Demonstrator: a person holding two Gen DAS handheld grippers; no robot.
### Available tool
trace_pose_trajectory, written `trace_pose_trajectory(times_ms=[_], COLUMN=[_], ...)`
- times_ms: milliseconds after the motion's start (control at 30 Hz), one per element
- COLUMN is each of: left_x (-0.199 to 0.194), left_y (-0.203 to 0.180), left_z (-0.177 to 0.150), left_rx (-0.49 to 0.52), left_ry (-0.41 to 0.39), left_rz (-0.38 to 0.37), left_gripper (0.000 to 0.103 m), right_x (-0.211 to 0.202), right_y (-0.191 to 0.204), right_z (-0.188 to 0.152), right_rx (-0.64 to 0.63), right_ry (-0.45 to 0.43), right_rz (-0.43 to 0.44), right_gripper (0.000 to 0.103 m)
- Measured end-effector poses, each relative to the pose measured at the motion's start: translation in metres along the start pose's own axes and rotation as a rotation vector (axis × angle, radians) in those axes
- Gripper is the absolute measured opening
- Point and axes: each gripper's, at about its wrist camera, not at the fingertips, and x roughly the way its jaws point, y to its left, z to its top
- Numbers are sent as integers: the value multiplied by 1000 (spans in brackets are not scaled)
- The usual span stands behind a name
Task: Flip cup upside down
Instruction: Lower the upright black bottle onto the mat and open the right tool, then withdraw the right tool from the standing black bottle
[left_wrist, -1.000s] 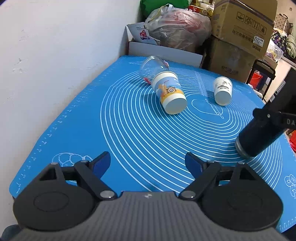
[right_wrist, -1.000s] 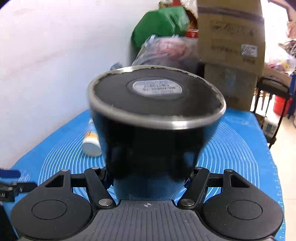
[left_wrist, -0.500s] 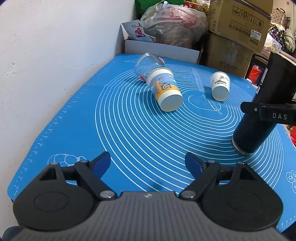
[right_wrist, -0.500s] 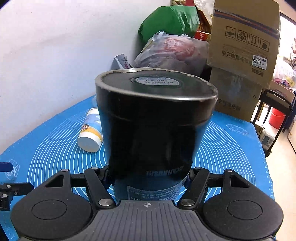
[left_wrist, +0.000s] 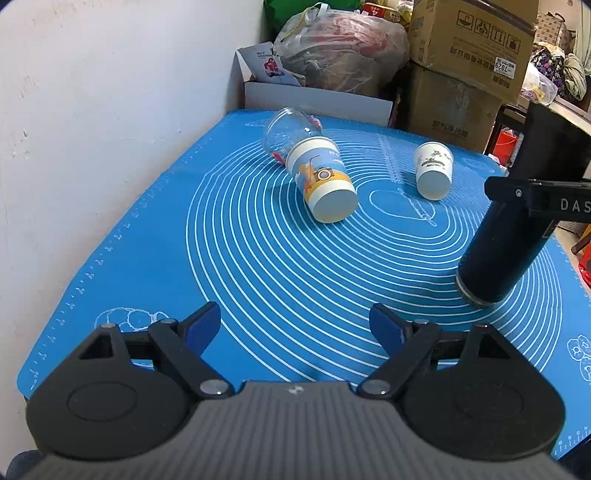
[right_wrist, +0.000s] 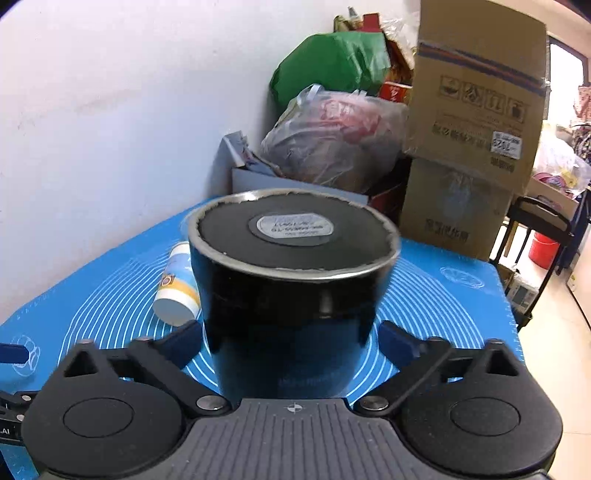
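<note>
Since the earlier frame our right gripper has spread, seemingly freeing the heavy, rigid, slick black tumbler on the blue mat, best gripped mid-wall; the left gripper is spread, empty.

The black cup looks like glossy coated metal with a bare steel rim and a matt base. The blue mat seems smooth and rubbery. Two paper cups, a clear plastic cup, plus rough cardboard boxes.
</note>
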Motion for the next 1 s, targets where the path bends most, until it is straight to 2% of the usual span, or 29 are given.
trace_pose_trajectory(times_ms=[233, 433, 533, 733, 1000], left_x=[-28, -65, -84, -119, -148], left_y=[-13, -29, -35, -47, -58], left_z=[1, -3, -9, -26, -50], left_rx=[28, 58, 64, 96, 136], left_ry=[-37, -81, -87, -98, -77], left_rz=[-15, -31, -36, -51, -66], left_gripper=[87, 87, 87, 87, 88], right_x=[-35, -90, -124, -176, -218], right_y=[-9, -18, -15, -3, 12], right_z=[-14, -38, -50, -68, -84], right_rx=[93, 197, 207, 209, 239], right_ry=[-15, -39, -65, -60, -44], right_rz=[-32, -89, -145, -239, -245], right_gripper=[103, 103, 103, 103, 103])
